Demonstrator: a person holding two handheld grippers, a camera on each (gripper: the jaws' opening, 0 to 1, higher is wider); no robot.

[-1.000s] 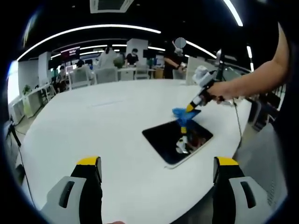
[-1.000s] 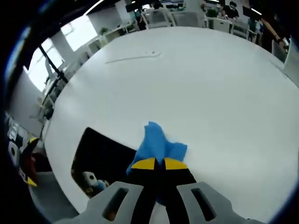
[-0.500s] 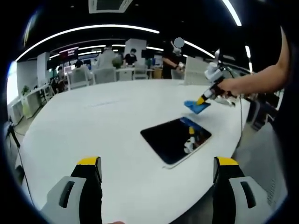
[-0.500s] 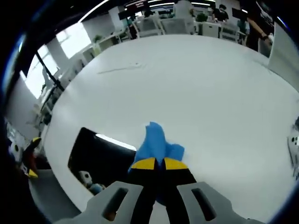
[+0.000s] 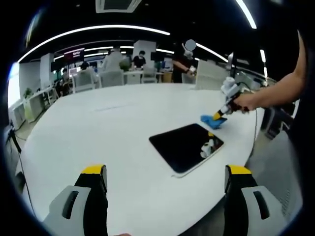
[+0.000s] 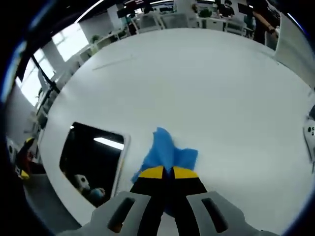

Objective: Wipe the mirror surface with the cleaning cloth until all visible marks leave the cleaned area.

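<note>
A dark rectangular mirror [image 5: 186,146] lies flat on the round white table [image 5: 108,132]; it also lies at the lower left of the right gripper view as mirror [image 6: 91,160]. The blue cleaning cloth [image 6: 167,152] sits pinched in my right gripper [image 6: 164,172], whose jaws are shut on it. From the left gripper view the same cloth [image 5: 213,120] rests on the table just past the mirror's far right corner, held by the right gripper [image 5: 217,114] in a person's hand. My left gripper [image 5: 165,172] hovers open above the table's near edge, nothing between its jaws.
The white table [image 6: 206,83] stretches wide beyond the mirror. Desks, chairs and people [image 5: 140,60] stand at the back of the office. A thin cable [image 6: 112,62] lies far across the table. A person's forearm [image 5: 278,91] reaches in from the right.
The right gripper carried the blue cloth off the mirror's far edge to the table beside its corner. The left gripper stayed still.
</note>
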